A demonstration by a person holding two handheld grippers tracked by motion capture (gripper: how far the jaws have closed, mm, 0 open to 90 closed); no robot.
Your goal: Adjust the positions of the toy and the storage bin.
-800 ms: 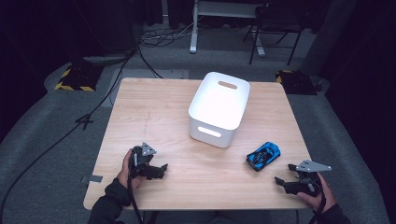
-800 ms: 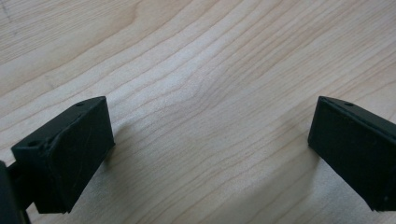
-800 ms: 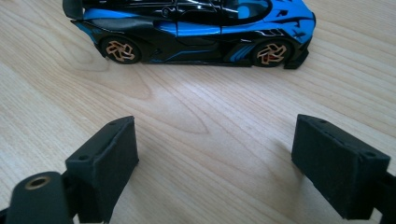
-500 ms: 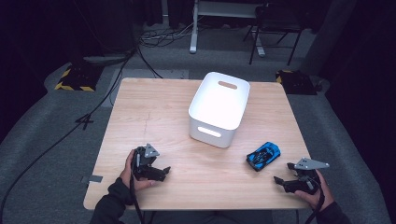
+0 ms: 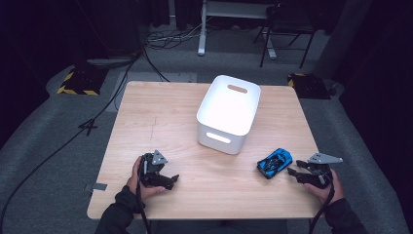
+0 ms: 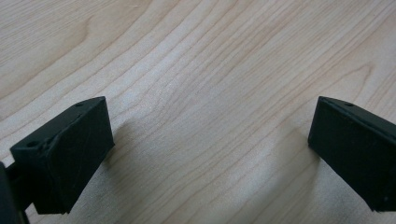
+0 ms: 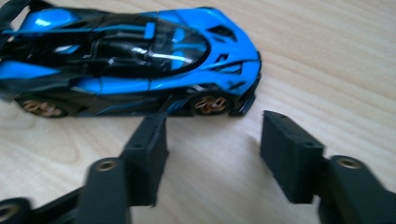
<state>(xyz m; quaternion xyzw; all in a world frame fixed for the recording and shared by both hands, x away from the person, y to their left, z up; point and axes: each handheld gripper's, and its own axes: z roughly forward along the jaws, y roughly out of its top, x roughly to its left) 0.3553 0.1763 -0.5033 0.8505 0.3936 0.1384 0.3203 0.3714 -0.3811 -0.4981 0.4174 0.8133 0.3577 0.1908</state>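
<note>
Left gripper [image 5: 171,180]: lying low over the table [image 5: 160,112], down and to the left of the bin, well apart from it; held in the person's left hand [image 5: 139,178].
Left jaws: standing wide open in the left gripper view, gripping nothing, showing bare wood grain between them.
Bin [image 5: 229,113]: sitting upright near the middle of the table, white, with a slot handle facing the near edge.
Toy car [image 5: 275,162]: resting on the wood down and to the right of the bin, near it but not touching; blue and black, lying side-on just past the jaw tips in the right gripper view [image 7: 135,60].
Right gripper [image 5: 293,173]: hovering just right of the toy car, pointing toward it, farther from the bin.
Right jaws: standing partly open, holding nothing, stopping short of the toy car.
</note>
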